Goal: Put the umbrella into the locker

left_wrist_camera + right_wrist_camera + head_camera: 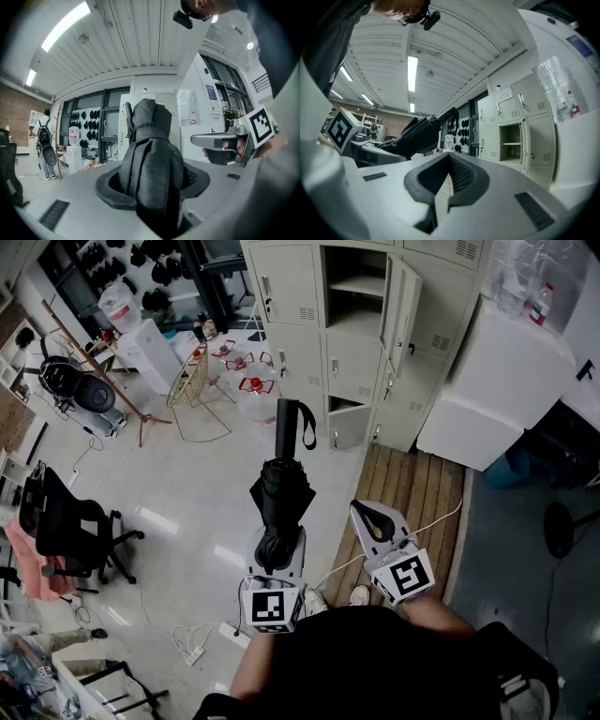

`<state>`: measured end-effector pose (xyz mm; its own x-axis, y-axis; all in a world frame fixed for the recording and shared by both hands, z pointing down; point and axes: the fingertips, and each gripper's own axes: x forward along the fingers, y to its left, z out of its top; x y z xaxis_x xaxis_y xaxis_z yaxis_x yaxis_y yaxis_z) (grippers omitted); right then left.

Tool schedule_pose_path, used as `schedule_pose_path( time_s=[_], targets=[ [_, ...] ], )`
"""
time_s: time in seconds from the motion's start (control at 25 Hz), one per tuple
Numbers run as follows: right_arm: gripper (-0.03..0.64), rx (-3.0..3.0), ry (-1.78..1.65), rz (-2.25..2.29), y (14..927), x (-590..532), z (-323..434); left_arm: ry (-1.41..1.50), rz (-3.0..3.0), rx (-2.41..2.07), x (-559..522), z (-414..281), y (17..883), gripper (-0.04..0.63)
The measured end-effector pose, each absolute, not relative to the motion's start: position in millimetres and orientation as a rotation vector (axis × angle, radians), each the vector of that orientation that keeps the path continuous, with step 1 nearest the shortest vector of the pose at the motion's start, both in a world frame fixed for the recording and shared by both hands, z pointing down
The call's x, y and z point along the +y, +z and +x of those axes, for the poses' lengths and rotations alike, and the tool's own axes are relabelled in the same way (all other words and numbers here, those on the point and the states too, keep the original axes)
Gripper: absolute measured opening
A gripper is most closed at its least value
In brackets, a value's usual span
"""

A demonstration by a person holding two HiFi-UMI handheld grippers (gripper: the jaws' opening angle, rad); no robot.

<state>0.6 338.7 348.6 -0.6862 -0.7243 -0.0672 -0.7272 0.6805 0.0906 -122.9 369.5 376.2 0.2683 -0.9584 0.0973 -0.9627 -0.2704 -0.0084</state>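
A folded black umbrella (281,488) sticks out toward the lockers, its handle and strap (289,423) at the far end. My left gripper (278,554) is shut on its bunched fabric; in the left gripper view the umbrella (150,154) fills the space between the pads of the left gripper (152,187). My right gripper (367,512) hangs beside it on the right, holding nothing, its tips together. In the right gripper view the right gripper (450,157) points toward the beige lockers (511,140). One upper locker compartment (361,296) stands open with its door (403,301) swung out.
A lower locker door (347,423) is ajar. Water bottles (248,371) and a wire basket (192,381) stand left of the lockers, a white cabinet (497,390) to their right. An office chair (70,521) is at left. Cables and a power strip (202,643) lie near my feet.
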Motion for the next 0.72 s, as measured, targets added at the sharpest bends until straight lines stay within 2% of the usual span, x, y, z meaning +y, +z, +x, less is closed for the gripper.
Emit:
schedule_pose_path(
  time_s=[0.72],
  targets=[
    [0.0, 2.808, 0.231, -1.316, 346.3, 324.7, -25.6, 0.117, 2.505, -1.814, 352.5, -151.2, 370.2, 0.222]
  ],
)
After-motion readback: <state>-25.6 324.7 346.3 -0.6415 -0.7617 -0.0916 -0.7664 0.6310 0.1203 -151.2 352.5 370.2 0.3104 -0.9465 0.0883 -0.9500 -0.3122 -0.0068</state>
